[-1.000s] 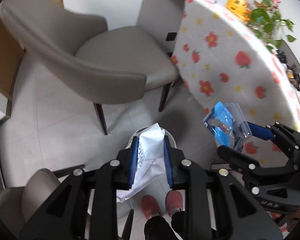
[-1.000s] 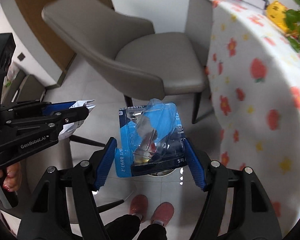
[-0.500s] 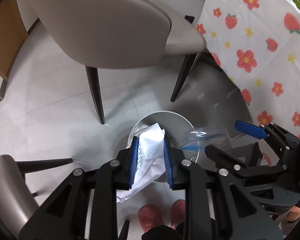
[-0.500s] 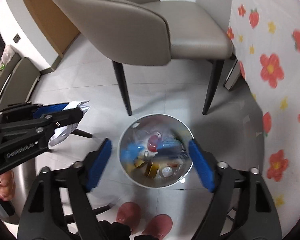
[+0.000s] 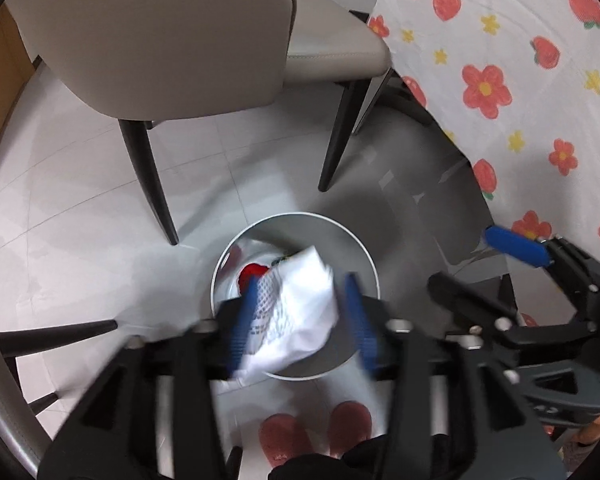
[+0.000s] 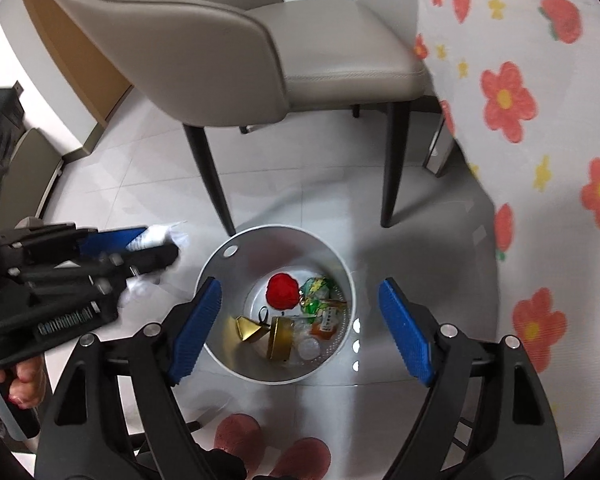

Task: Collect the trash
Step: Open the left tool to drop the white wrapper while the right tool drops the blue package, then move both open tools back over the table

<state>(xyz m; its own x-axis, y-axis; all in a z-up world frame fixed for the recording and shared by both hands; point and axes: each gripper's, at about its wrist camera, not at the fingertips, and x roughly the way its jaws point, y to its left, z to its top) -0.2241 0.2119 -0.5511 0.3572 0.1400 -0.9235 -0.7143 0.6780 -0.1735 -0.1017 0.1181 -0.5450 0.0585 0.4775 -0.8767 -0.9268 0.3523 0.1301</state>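
The left tool (image 5: pixel 300 320) is smeared by motion in its own view, its blue fingers (image 5: pixel 244 316) streaked, so whether they touch the white wrapper (image 5: pixel 296 320) cannot be told. That wrapper covers much of the bin's (image 5: pixel 352 248) inside; only a red scrap (image 5: pixel 252 272) shows past it. From the right wrist view the left tool (image 6: pixel 152 250) is blurred as well, the wrapper (image 6: pixel 148 240) mostly hidden behind its fingers. The bench cloth (image 6: pixel 540 120) runs off the frame's right edge. The small print on the packets (image 6: pixel 328 316) in the bin (image 6: pixel 220 264) is too fine to read
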